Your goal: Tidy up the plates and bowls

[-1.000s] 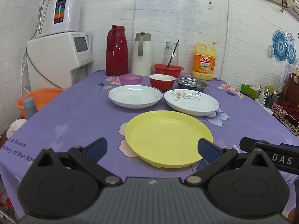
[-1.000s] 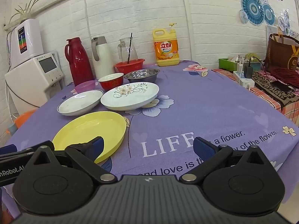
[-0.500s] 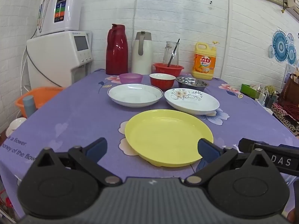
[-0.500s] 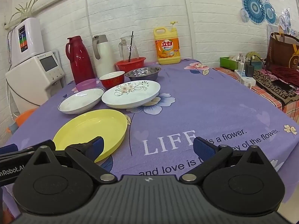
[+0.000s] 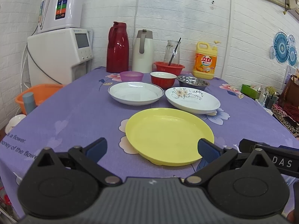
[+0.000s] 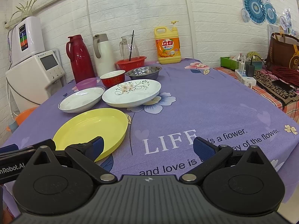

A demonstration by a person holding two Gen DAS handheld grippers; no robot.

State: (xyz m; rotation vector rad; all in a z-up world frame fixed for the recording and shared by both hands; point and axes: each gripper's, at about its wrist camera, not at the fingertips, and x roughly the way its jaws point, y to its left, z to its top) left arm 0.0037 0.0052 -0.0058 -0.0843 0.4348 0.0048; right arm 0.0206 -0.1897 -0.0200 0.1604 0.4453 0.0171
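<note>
A yellow plate (image 5: 169, 135) (image 6: 91, 128) lies nearest on the purple tablecloth. Behind it sit a plain white plate (image 5: 135, 95) (image 6: 81, 99) and a flower-patterned white plate (image 5: 192, 99) (image 6: 131, 92). Further back stand a small purple bowl (image 5: 131, 76) (image 6: 86, 83), a red bowl (image 5: 163, 79) (image 6: 112, 78) and a steel bowl (image 5: 192, 80) (image 6: 143, 72). My left gripper (image 5: 151, 147) hangs open above the table's front, just short of the yellow plate. My right gripper (image 6: 147, 145) is open too, to the right of that plate, holding nothing.
Along the back wall stand a red thermos (image 5: 117, 47), a white thermos (image 5: 142, 51), a red basket (image 5: 169, 68) with a glass jug, and a yellow detergent bottle (image 5: 205, 61). A water dispenser (image 5: 59, 54) is at the left, a power strip (image 6: 245, 78) at the right.
Both views have lifted and shifted slightly; the plates and bowls have not moved. Both grippers stay open.
</note>
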